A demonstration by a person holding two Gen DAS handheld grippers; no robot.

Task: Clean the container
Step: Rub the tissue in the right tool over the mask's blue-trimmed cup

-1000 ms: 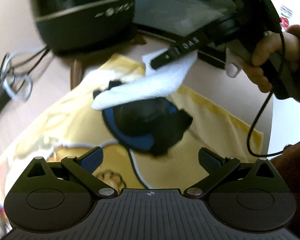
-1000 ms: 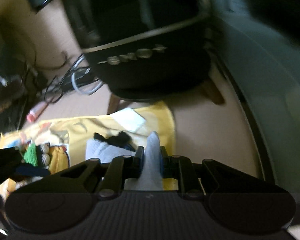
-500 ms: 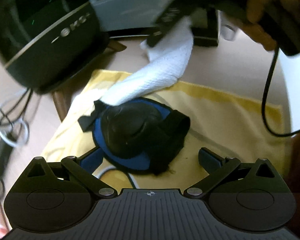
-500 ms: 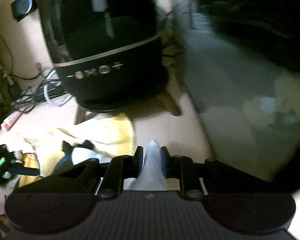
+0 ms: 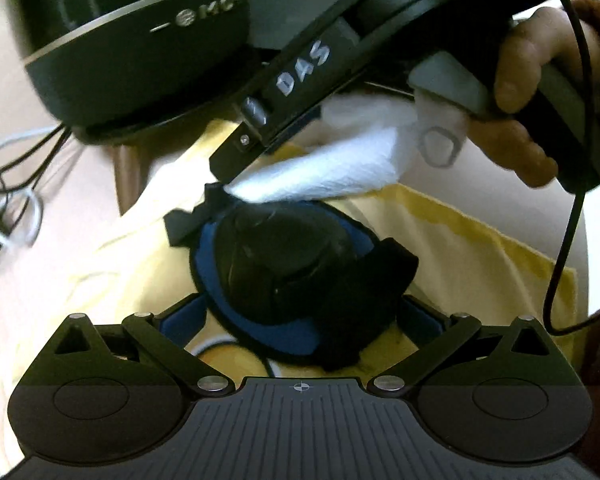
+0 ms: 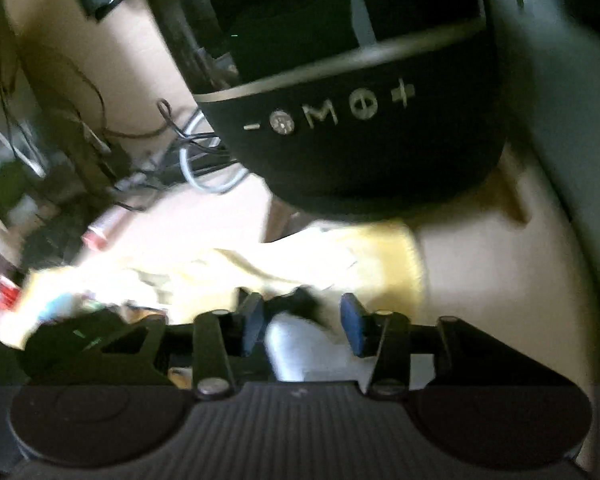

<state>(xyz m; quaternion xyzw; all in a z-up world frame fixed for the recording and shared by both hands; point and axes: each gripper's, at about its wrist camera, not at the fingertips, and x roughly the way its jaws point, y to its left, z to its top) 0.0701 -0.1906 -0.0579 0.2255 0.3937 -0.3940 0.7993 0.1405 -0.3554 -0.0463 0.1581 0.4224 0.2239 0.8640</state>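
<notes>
The black-and-blue container (image 5: pixel 296 276) lies between the spread left claw (image 5: pixel 300 320); the right claw (image 6: pixel 300 320), parted, hovers beyond over white cloth (image 5: pixel 332 172).

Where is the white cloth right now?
In the left wrist view the white cloth hangs under the right gripper, its tip on the far edge of the black-and-blue container, which lies on the yellow towel.

Black container (image 5: pixel 300 264) w/ blue rim on yellow cloth; white wipe (image 5: pixel 332 172) touching its far edge.
</notes>
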